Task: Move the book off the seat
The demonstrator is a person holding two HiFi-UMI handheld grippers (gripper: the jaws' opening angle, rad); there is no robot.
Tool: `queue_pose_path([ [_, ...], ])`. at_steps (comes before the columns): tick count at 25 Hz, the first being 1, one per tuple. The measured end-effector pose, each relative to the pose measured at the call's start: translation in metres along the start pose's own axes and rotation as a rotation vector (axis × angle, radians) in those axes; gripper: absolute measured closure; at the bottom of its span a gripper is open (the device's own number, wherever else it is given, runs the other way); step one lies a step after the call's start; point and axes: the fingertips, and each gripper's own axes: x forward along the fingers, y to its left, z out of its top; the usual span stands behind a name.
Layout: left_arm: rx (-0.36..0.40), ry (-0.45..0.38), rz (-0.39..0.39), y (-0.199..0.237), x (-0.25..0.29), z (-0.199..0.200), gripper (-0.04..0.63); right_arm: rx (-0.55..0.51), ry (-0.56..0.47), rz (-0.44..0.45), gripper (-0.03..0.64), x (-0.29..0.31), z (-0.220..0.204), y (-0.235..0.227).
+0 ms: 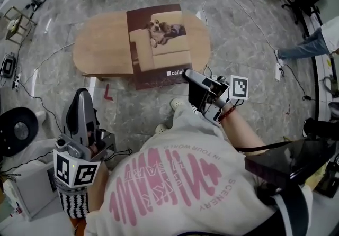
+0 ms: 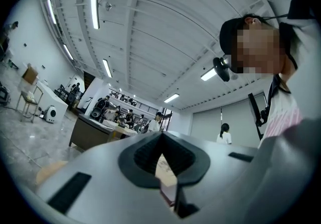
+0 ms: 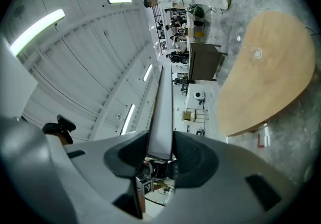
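A large book (image 1: 156, 44) with a dog on a sofa on its cover lies over the oval wooden seat (image 1: 100, 44) and overhangs the seat's near edge. My right gripper (image 1: 190, 74) is shut on the book's near right corner. In the right gripper view the book (image 3: 161, 102) runs edge-on between the pads of the right gripper (image 3: 160, 140), with the seat (image 3: 266, 67) off to the right. My left gripper (image 1: 80, 93) hangs low at the left, away from the seat, with its jaws together and nothing in them. The left gripper (image 2: 160, 136) points up toward the ceiling in its own view.
Cables trail across the marble floor around the seat. A red mark (image 1: 107, 93) is on the floor by the seat's near edge. A black round object (image 1: 16, 132) and a white box (image 1: 29, 187) sit at the left. A person's leg (image 1: 304, 47) is at the right.
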Motion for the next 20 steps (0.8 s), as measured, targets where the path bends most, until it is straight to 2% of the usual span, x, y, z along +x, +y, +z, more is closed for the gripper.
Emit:
queue_pose_path([
  [6,0.023,-0.013,0.057,0.003,0.01,-0.002,0.588,0.041,0.035,-0.022,0.456,-0.002,0.014,-0.03],
  [14,0.057,-0.073,0.128,-0.004,0.013,-0.021,0.588,0.054,0.143,-0.029,0.456,-0.013,0.022,-0.072],
  [20,0.044,-0.104,0.228,0.002,0.052,-0.028,0.588,0.103,0.219,-0.076,0.456,-0.009,0.063,-0.101],
])
